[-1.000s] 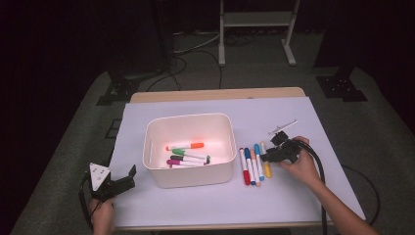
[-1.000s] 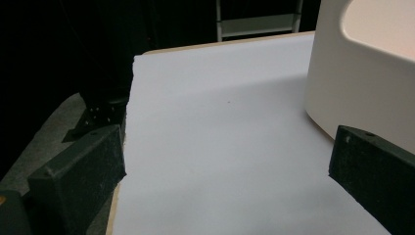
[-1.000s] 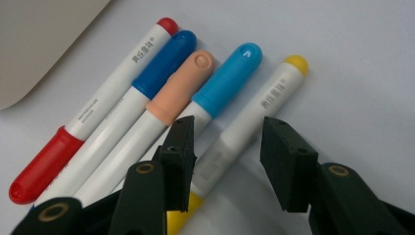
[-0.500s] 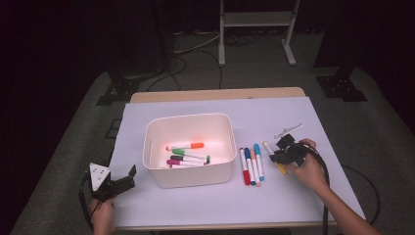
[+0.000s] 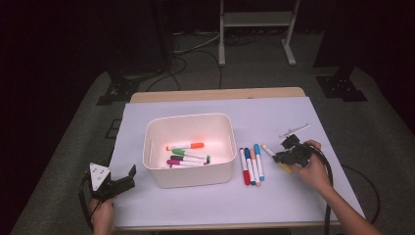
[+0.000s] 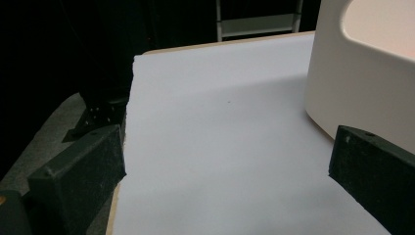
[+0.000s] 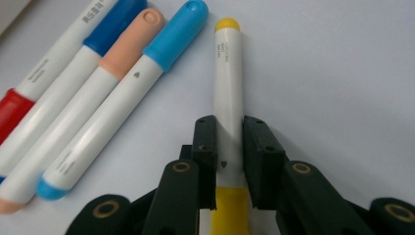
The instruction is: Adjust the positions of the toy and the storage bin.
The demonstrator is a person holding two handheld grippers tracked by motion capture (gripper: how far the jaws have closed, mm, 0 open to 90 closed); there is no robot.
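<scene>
Now my right gripper (image 7: 229, 139) has dropped and clamped the yellow marker (image 7: 229, 88) lying beside the row, ready for the bin (image 5: 188, 174), while my left gripper (image 6: 225, 181) waits, jaws apart.

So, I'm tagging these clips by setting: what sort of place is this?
Probably a lab or studio recording space: a dark room, a white-covered table, a metal stand with floor cables behind, and sorting props, a white plastic bin.

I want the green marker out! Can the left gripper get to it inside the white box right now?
Probably yes. The left gripper is open beside the white box, whose top is open. The green marker lies on the pile, so reaching over the wall looks possible.
</scene>
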